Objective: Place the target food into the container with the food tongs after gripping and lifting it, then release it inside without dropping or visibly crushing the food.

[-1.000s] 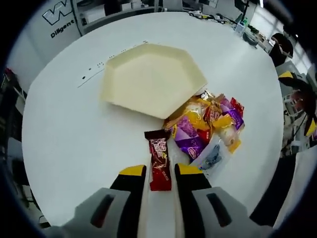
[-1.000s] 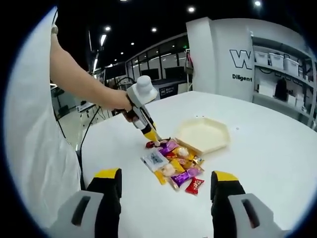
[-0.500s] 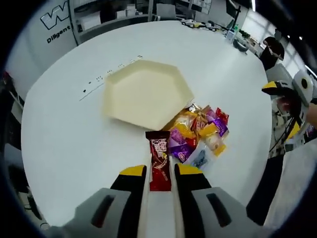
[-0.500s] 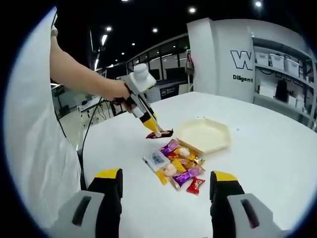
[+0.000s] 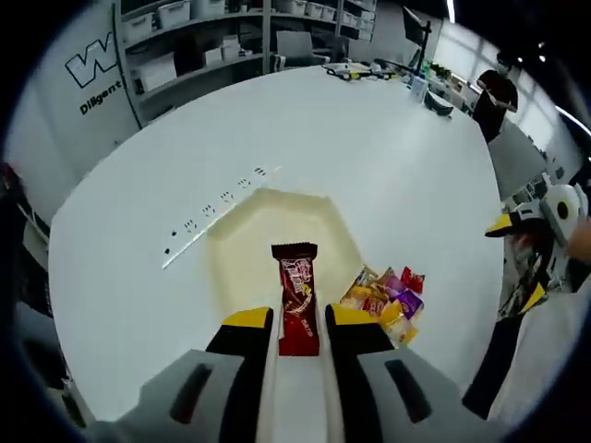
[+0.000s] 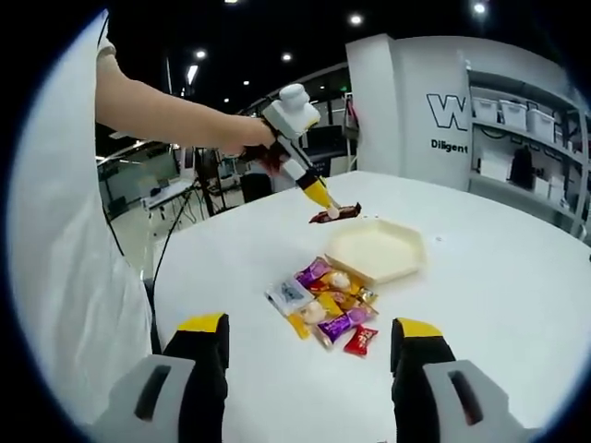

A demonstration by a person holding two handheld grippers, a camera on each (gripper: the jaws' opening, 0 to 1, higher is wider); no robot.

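- The left gripper [image 5: 298,325] has its jaws clamped on the lower end of a dark red snack bar [image 5: 295,297]; most of the bar sticks out past the jaw tips toward 12 o'clock.
- In the right gripper view, the bar [image 6: 335,213] hangs in the air at about 11 o'clock of the cream hexagonal tray [image 6: 374,251], above its far edge and clear of the tabletop [image 6: 517,295].
- In the left gripper view the tray [image 5: 242,254] lies directly beyond the bar.
- The right gripper [image 6: 309,355] idles with jaws wide apart, holding nothing.
- A pile of wrapped snacks [image 6: 325,300] sits just beside the tray at its 7 o'clock.
- Risk: the grip is only on one end, so a quick tilt could let the bar slip out early.
- Risk: letting go from this height or too near the rim could bounce it onto the tabletop or the pile.
- Risk: squeezing harder to hold it could dent the bar.
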